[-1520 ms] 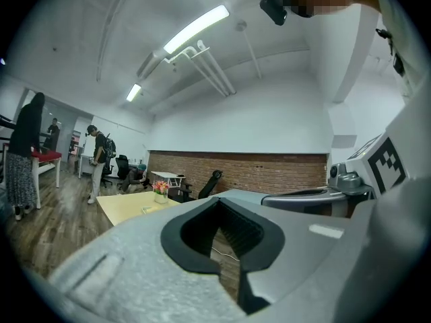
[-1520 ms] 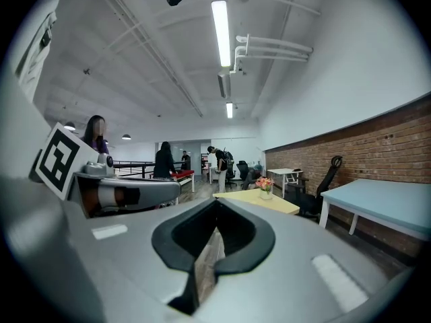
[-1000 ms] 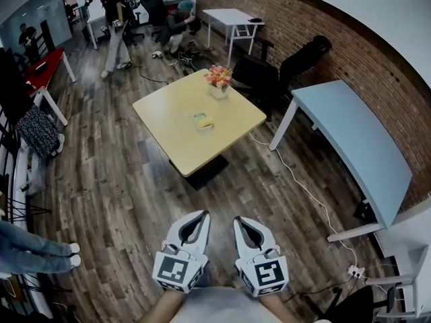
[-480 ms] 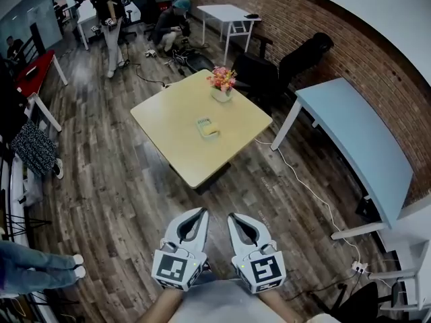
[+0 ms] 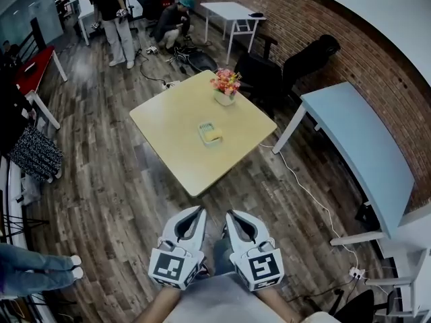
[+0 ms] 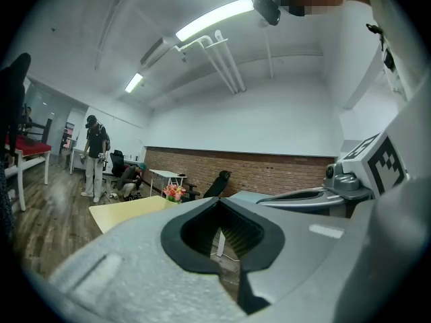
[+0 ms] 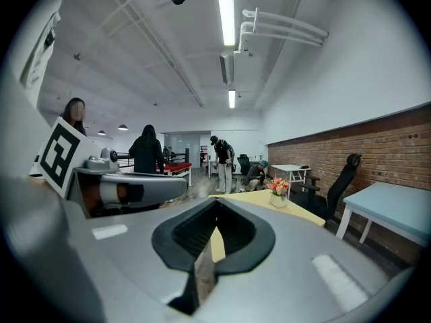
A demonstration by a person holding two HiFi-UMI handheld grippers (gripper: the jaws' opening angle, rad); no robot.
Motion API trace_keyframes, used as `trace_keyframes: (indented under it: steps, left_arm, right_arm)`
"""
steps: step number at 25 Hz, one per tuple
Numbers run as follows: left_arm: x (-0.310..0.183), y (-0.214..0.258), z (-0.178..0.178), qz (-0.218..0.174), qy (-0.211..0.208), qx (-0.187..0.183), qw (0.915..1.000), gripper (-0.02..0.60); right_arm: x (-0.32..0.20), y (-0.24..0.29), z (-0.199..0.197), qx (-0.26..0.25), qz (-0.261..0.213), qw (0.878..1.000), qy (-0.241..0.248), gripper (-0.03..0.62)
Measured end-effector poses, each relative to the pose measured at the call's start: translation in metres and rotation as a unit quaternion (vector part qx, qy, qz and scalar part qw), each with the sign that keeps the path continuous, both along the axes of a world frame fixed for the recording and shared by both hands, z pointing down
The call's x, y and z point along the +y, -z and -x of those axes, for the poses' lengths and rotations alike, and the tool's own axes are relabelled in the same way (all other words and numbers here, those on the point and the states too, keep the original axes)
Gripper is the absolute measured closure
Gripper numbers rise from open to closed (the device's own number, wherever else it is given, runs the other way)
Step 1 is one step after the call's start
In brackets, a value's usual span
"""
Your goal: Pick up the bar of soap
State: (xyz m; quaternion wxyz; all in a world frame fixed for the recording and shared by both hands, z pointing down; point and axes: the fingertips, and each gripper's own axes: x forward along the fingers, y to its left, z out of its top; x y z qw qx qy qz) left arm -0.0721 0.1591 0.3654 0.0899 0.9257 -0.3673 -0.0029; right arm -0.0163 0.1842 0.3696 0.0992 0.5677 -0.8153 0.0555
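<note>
A yellow bar of soap (image 5: 213,136) lies in a small dish on the square yellow table (image 5: 175,123), well ahead of me. Close to my body, low over the wooden floor and far short of the table, are both grippers. The left gripper (image 5: 198,212) and the right gripper (image 5: 230,215) sit side by side, each shut with nothing between its jaws. In the left gripper view the left gripper (image 6: 236,274) points toward the table (image 6: 124,214). The right gripper (image 7: 202,271) also faces the table (image 7: 286,210). I cannot make out the soap in either gripper view.
A pot of pink flowers (image 5: 225,87) stands at the table's far corner. A pale blue table (image 5: 363,147) is at the right, with black chairs (image 5: 306,56) along the brick wall. A white cable (image 5: 306,190) crosses the floor. People (image 5: 111,12) stand at the back.
The yellow table has come nearer in the head view. Both grippers stay shut and side by side, low in front of me.
</note>
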Motion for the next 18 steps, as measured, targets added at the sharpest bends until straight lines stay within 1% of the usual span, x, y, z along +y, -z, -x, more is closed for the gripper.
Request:
trace_keyframes:
  steps: [4, 9, 15, 18]
  left_arm:
    - [-0.033, 0.000, -0.012, 0.002, 0.007, -0.002, 1.0000, 0.583]
    - [-0.076, 0.000, -0.036, 0.003, 0.016, -0.007, 0.9998, 0.583]
    - [-0.125, -0.013, -0.067, 0.016, 0.032, -0.016, 0.9992, 0.583]
    - [-0.149, -0.020, -0.087, 0.020, 0.038, -0.020, 0.9989, 0.583]
  right_arm:
    - [-0.033, -0.002, -0.014, -0.003, -0.002, 1.000, 0.003, 0.592]
    - [-0.077, -0.004, -0.041, -0.005, -0.002, 1.000, 0.012, 0.592]
    - [-0.128, -0.015, -0.073, -0.009, 0.010, 0.999, 0.030, 0.592]
    - [-0.152, -0.030, -0.091, -0.003, 0.026, 0.999, 0.042, 0.592]
